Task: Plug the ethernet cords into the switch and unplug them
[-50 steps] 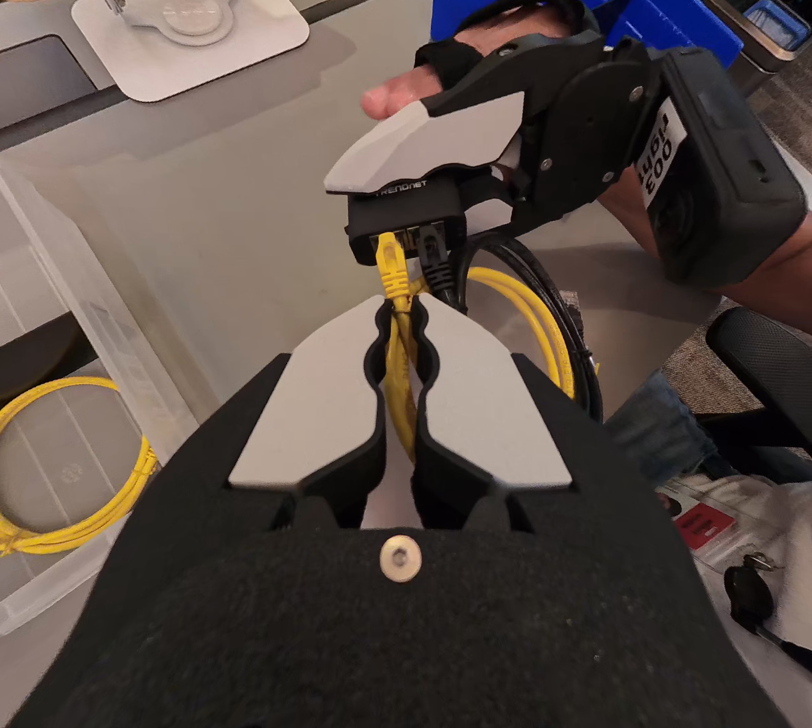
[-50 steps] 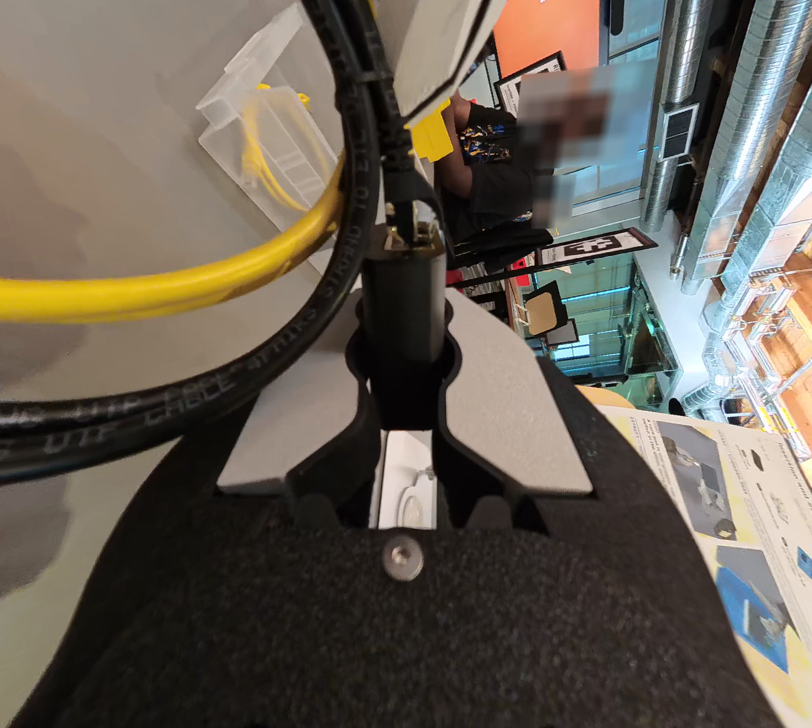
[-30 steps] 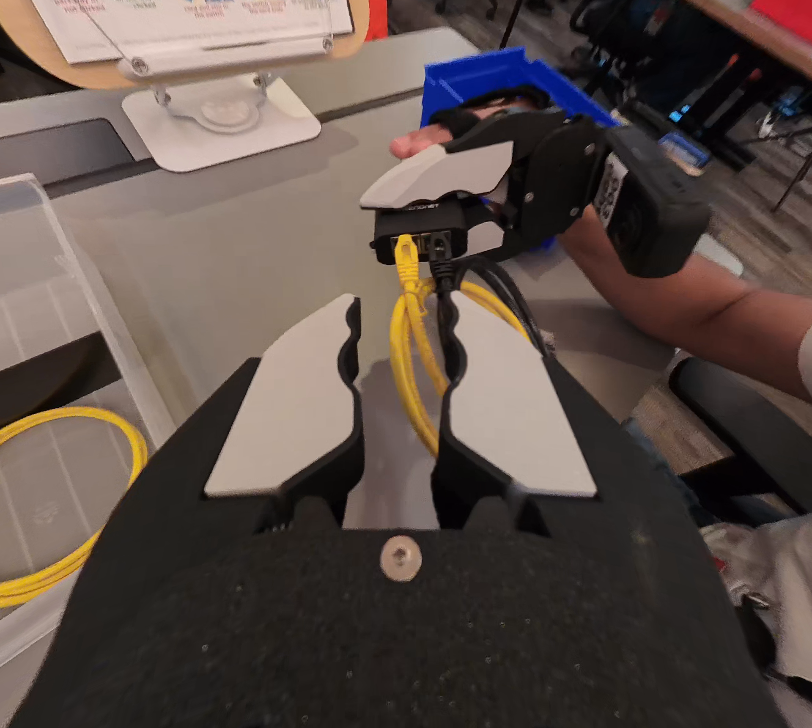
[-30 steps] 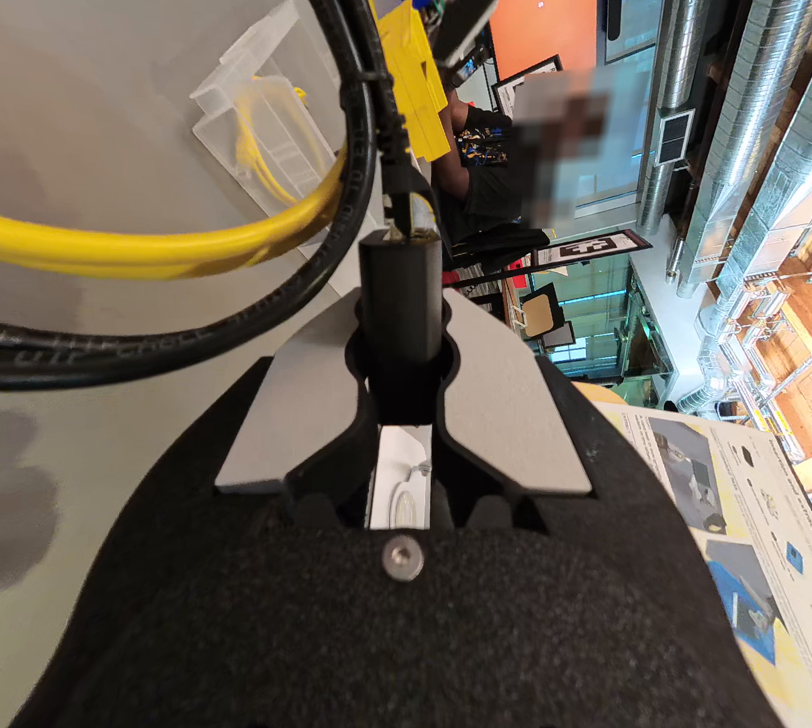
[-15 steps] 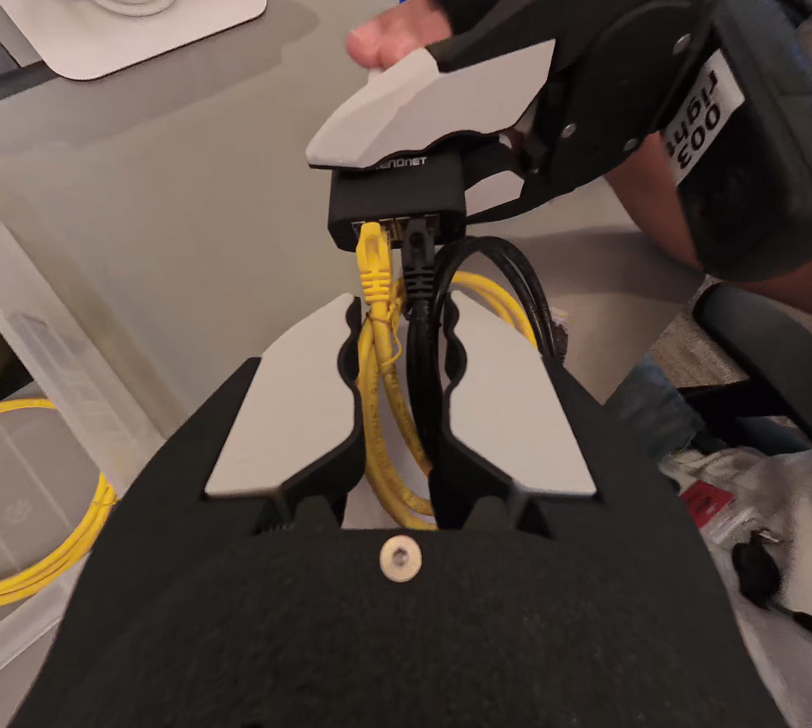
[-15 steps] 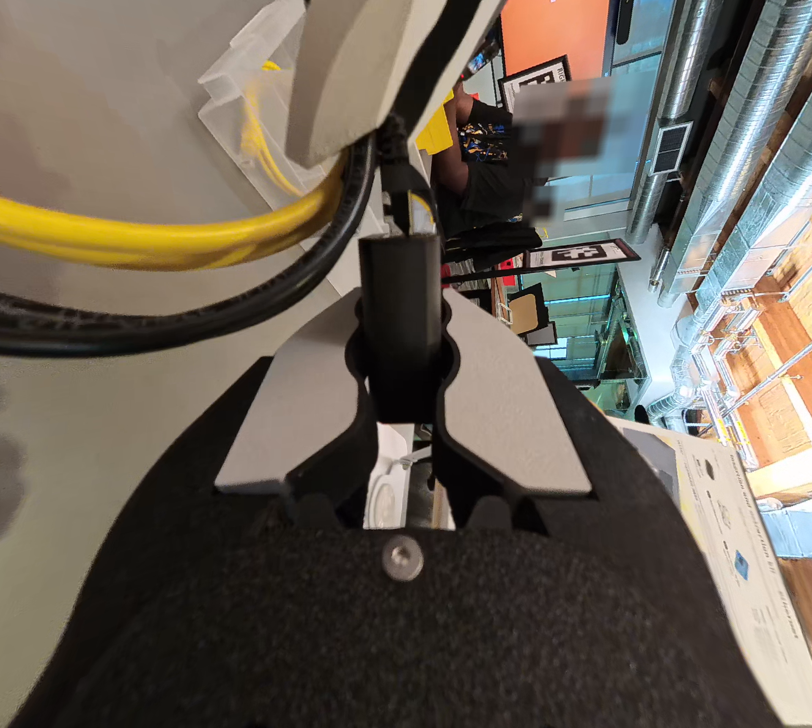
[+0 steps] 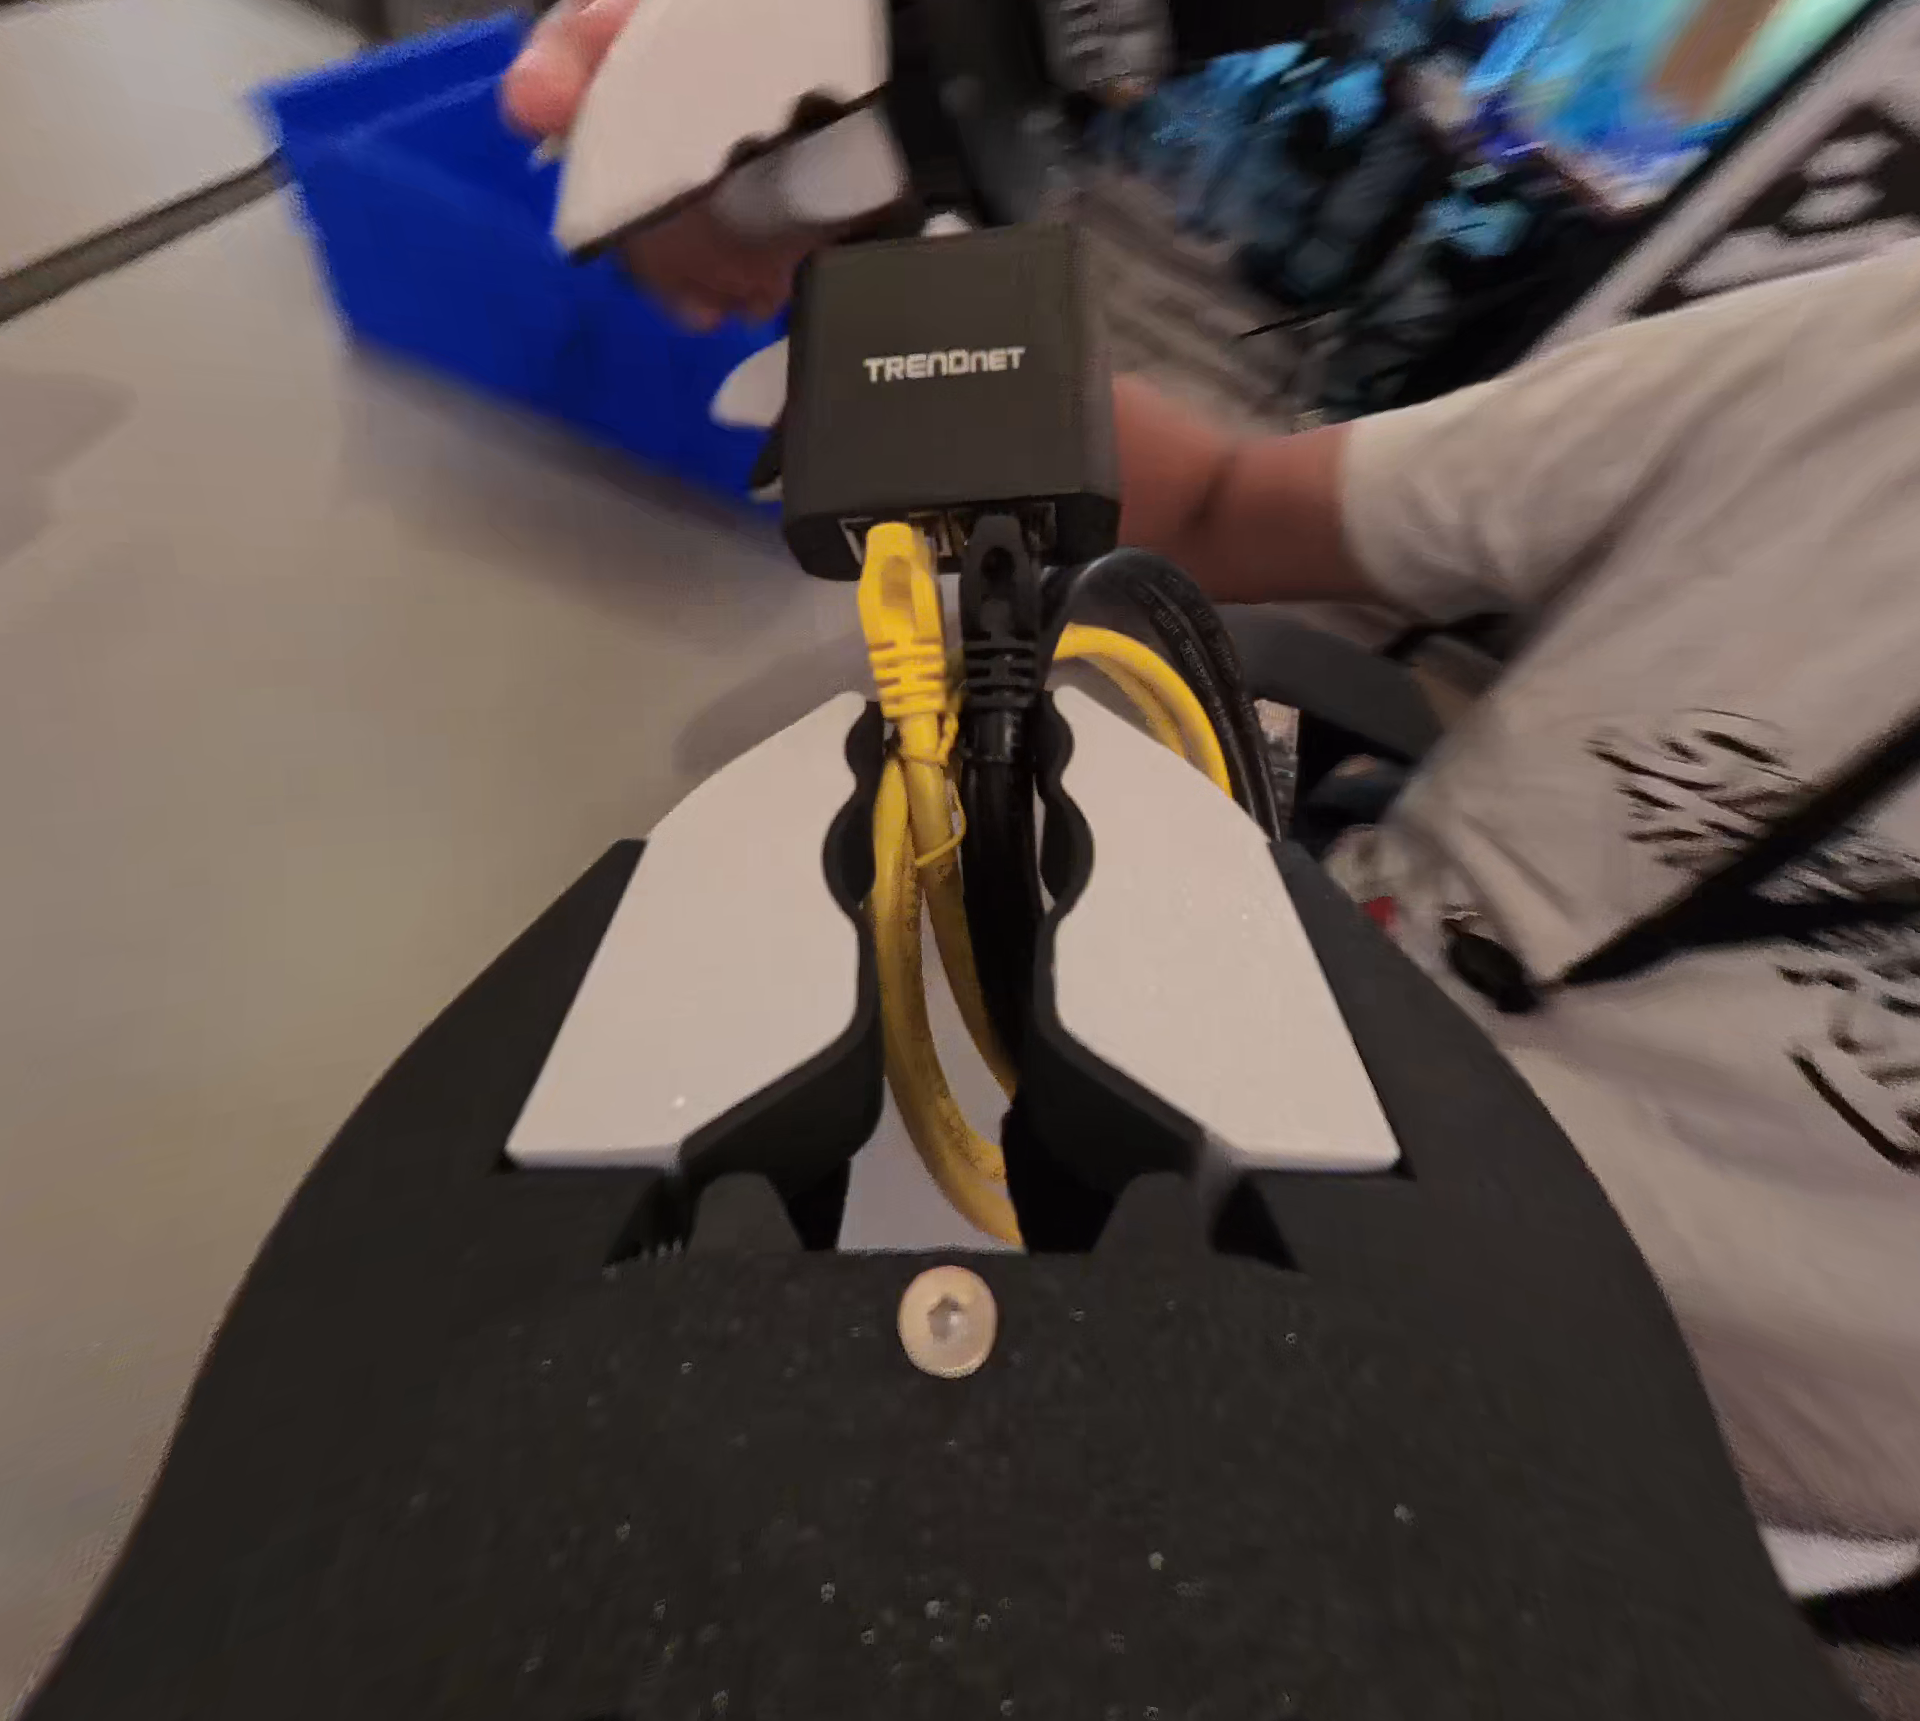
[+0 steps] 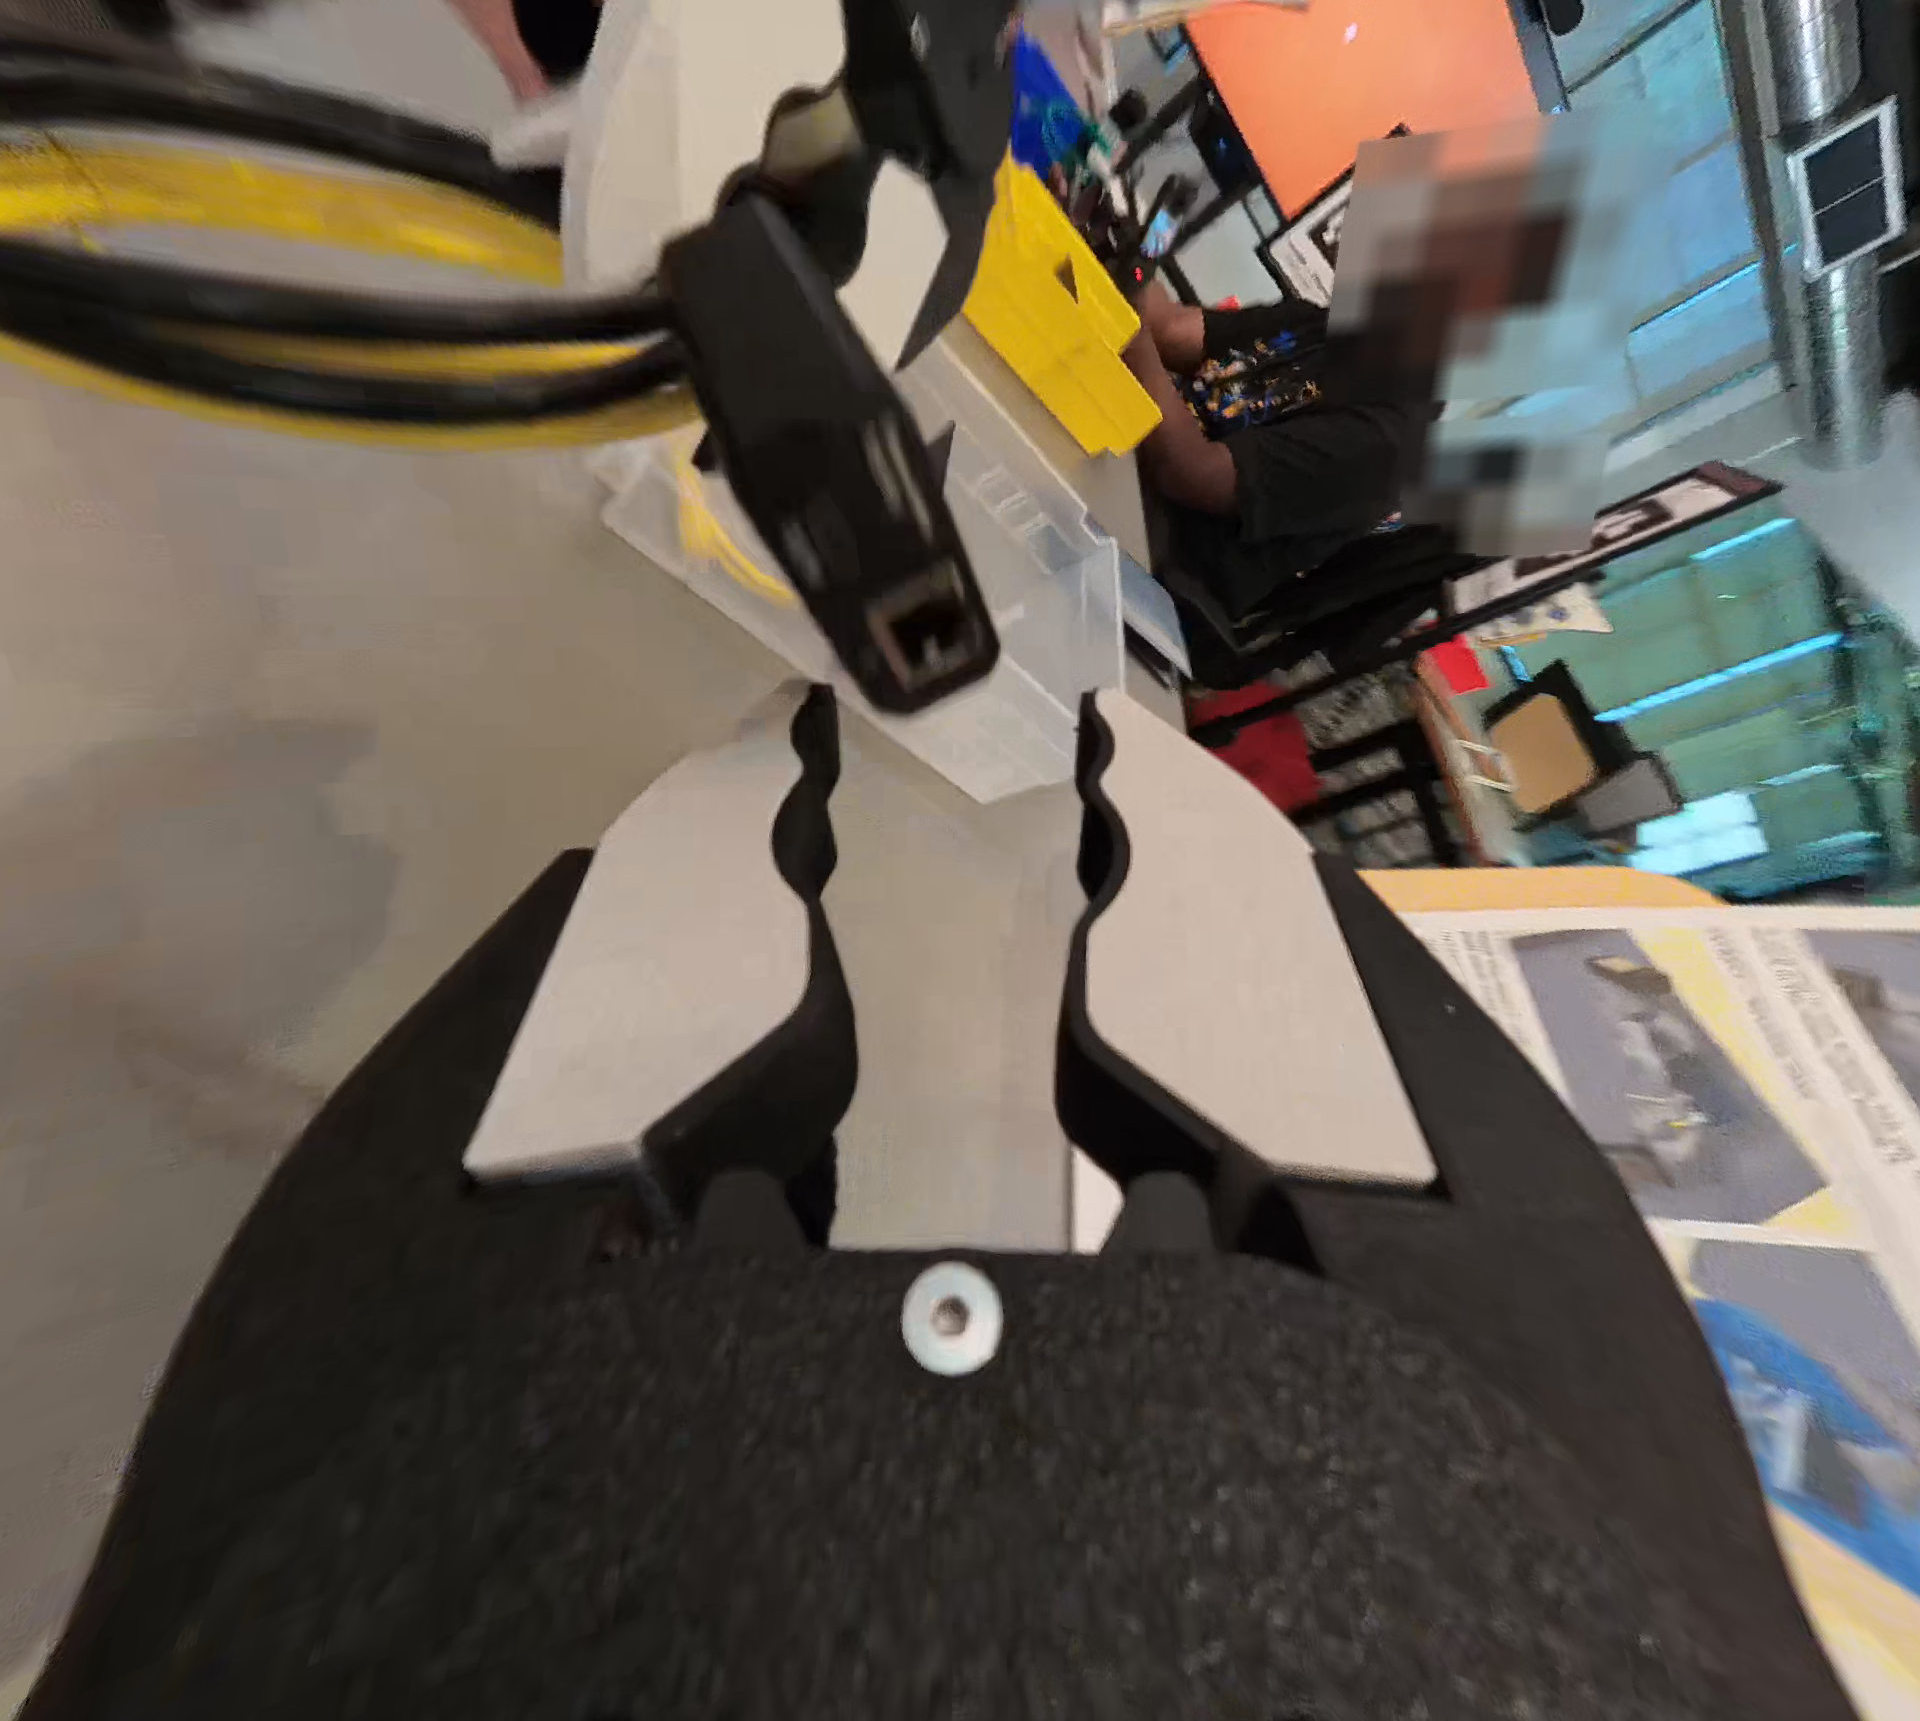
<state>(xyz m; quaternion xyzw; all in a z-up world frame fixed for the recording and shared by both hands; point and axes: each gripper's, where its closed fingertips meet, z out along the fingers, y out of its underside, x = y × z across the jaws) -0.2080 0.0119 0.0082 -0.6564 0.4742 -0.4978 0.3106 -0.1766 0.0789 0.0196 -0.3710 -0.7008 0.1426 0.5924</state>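
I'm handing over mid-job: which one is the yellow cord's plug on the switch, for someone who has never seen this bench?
Find the small black box-shaped network switch held up over the grey table, just ahead of the left gripper. Two plugs sit side by side in its near port row. The yellow ethernet plug is the left one; its neighbour, the black ethernet plug, differs only in colour.

I see a pale grey table (image 7: 260, 736) filling the left of my left wrist view. A blue bin (image 7: 447, 237) sits on it at upper left. In my right wrist view, a clear plastic box (image 8: 1029, 684) holding a yellow cable (image 8: 707, 539) lies on it near the centre.
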